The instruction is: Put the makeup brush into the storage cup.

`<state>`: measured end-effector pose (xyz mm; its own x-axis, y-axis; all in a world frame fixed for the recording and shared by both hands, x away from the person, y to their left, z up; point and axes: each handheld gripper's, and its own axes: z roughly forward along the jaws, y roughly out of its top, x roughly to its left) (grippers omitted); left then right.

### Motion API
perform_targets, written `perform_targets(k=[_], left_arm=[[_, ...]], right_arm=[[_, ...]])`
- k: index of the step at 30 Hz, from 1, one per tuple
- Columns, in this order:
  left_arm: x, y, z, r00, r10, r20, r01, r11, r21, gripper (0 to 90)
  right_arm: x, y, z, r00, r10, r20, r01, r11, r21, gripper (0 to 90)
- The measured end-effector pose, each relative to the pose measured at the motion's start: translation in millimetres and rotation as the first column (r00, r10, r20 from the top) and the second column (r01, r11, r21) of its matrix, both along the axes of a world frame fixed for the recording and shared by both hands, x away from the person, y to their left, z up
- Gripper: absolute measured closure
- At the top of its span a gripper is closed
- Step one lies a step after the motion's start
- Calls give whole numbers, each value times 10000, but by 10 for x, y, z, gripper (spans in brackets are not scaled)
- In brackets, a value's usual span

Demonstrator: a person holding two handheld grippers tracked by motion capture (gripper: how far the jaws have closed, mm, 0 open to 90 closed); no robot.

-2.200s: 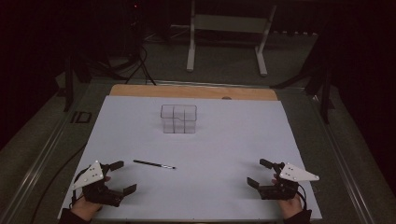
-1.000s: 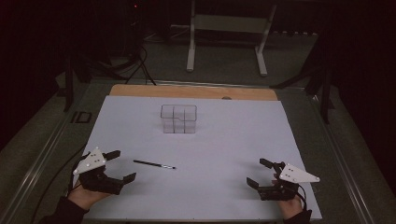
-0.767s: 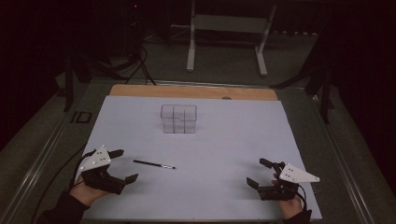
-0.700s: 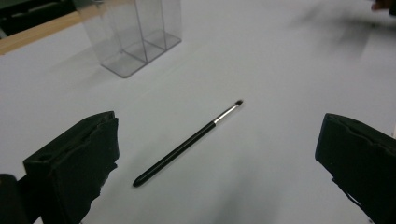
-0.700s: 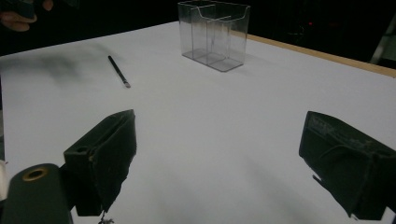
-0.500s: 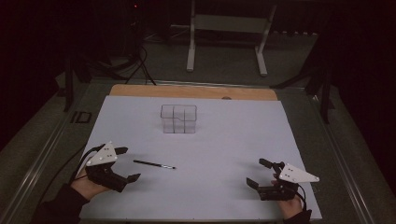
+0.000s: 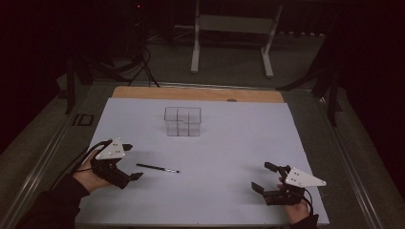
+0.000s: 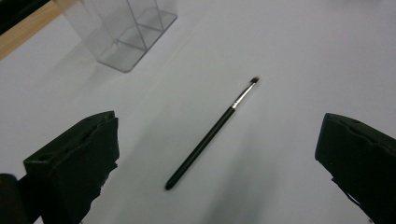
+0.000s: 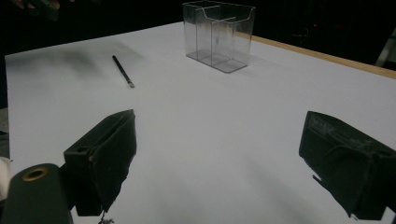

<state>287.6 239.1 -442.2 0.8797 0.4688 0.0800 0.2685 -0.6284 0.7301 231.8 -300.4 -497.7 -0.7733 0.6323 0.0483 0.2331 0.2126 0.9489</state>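
A thin black brush (image 7: 157, 168) lies flat on the white sheet (image 7: 239, 138), bristle end to the right. My left gripper (image 7: 132, 162) hangs open just left of the brush's handle end, apart from it. In the left gripper view the brush (image 8: 205, 140) lies on the sheet between the wide-spread jaws, ahead of them. A clear plastic organiser (image 7: 182, 121) with several compartments stands upright farther back, empty. My right gripper (image 7: 262, 176) rests open near the front right edge, nothing in it. From the right gripper view the brush (image 9: 123, 71) and organiser (image 9: 218, 35) lie far ahead.
A wooden strip (image 7: 191, 93) runs along the table's far edge. Beyond it stands a metal frame (image 7: 229, 28) on the dark floor. Cables (image 7: 133, 67) trail at the back left. The sheet's front edge is close to both hands.
My left gripper has lifted and moved forward and to the right, up to the brush's handle end, jaws still open. The right gripper, brush and organiser have stayed put.
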Motion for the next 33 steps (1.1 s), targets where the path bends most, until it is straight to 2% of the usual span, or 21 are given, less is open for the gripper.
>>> perform_targets(k=[7,12,16,23,28,33], left_arm=[[109,-8,70,9997,-234,70,231,9992,311,11],[171,-39,115,9993,-361,34,360,9989,284,11],[204,-99,134,9987,-509,-15,509,9966,650,11],[276,-190,167,9962,-865,-70,867,9912,997,11],[344,-257,225,9906,-1357,-162,1366,9802,1435,11],[400,-352,277,9825,-1823,-385,1863,9645,1870,11]], right_arm=[[2,3,-2,10000,30,-38,-30,10000,20,113],[4,3,-3,10000,26,-63,-26,10000,26,113],[5,5,-4,10000,51,-70,-51,10000,17,113],[4,6,-4,10000,66,-68,-66,10000,30,113],[5,10,-6,9999,95,-93,-95,9999,31,113],[6,13,-7,9999,122,-98,-122,9999,44,112]])
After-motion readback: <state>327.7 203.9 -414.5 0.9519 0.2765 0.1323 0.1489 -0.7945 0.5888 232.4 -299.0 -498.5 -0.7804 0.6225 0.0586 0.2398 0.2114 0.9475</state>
